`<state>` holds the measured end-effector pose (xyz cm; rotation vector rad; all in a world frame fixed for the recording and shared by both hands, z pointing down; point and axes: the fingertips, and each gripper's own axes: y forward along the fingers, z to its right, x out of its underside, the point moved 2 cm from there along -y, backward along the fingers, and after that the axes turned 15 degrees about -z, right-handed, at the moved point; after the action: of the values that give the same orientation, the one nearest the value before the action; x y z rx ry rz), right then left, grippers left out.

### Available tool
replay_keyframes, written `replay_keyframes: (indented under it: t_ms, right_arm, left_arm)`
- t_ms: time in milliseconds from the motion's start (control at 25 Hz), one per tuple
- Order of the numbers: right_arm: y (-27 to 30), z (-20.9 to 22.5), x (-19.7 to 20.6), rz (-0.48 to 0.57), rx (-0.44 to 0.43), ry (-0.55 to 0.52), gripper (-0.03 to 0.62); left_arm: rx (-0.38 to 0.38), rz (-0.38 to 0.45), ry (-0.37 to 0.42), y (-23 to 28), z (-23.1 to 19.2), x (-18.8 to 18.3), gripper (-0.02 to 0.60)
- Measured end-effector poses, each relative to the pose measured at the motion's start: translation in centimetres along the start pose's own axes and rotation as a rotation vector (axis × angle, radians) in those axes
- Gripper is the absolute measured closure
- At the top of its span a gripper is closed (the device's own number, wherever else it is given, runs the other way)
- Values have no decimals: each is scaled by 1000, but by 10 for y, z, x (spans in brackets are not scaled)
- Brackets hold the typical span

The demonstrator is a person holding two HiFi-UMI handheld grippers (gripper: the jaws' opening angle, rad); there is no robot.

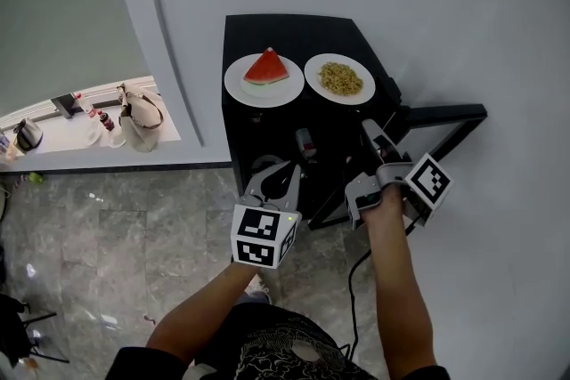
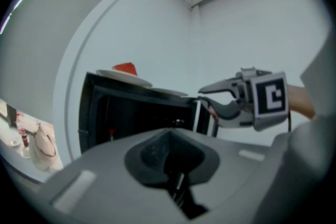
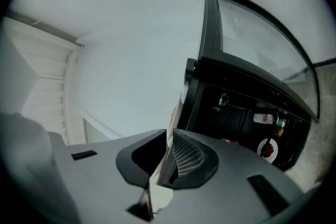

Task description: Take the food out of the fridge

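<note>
The left gripper (image 2: 169, 134) has its jaws closed on nothing, in front of the open black fridge (image 1: 294, 29). The right gripper (image 3: 169, 136) is also pinched shut and empty, its tips by the door (image 1: 441, 114), perhaps touching its edge. Watermelon (image 1: 266, 67) and noodles (image 1: 339, 77) sit on plates on top of the fridge; a plate of red food (image 3: 268, 148) rests inside.

Even, soft light; fisheye-warped, dark-cornered gripper views.
</note>
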<state>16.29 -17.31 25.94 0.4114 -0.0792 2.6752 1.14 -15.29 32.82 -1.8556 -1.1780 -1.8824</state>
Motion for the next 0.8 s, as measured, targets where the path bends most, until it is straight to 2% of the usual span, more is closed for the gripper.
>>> replay_keyframes:
  t_ms: [160, 480, 600, 800]
  right_arm:
    - [-19, 2, 35, -94, 49, -222, 583]
    - [-45, 28, 102, -249, 277, -712, 583]
    - [-50, 35, 118, -283, 335, -828, 585]
    - [-50, 34, 133, -305, 369, -941, 585]
  left_arm:
    - [-1, -2, 1, -8, 12, 4, 580]
    - [7, -33, 12, -21, 36, 24, 580]
    - [6, -46, 22, -25, 44, 31, 581]
    - [3, -56, 23, -30, 46, 38, 581]
